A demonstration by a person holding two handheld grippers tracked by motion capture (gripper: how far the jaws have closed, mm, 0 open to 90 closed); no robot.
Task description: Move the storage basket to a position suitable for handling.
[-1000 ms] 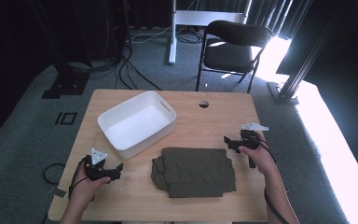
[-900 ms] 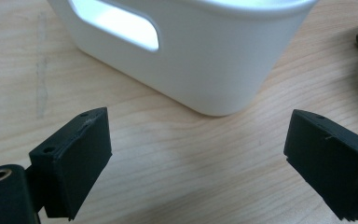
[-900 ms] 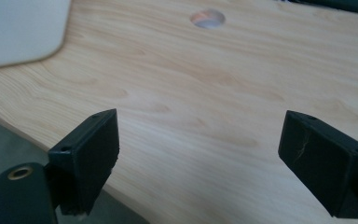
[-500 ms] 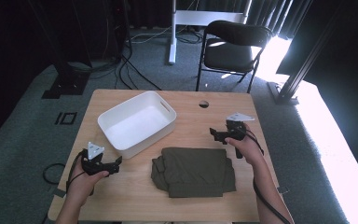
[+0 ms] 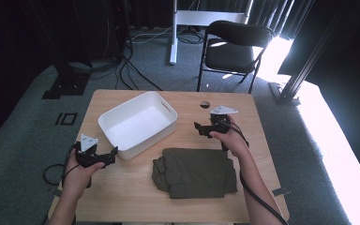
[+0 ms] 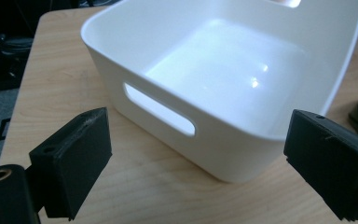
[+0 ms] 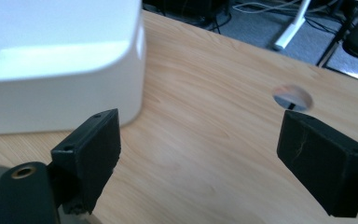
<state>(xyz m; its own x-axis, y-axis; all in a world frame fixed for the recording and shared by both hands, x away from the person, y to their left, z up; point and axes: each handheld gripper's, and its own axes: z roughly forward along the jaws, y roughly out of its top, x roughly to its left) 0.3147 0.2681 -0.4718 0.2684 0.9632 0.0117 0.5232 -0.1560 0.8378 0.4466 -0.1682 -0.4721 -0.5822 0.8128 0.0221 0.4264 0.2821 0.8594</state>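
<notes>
My left hand-held gripper (image 5: 111,153) hovers jaws wide at the near corner of the white bin (image 5: 138,123), not touching it. My right hand-held gripper (image 5: 199,129), also wide, holds nothing just right of the bin. The folded olive cloth (image 5: 194,171) lies on the surface (image 5: 122,201) between my forearms.

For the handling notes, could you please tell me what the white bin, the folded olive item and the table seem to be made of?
White bin: probably moulded plastic, smooth and glossy; highlights gleam on its floor, and it has rounded corners and a cut-out handle. Folded olive item: looks like matte woven cloth, with soft creases and rumpled edges. Table: wood or wood-look laminate, light with printed or real grain; which one cannot be told.
</notes>
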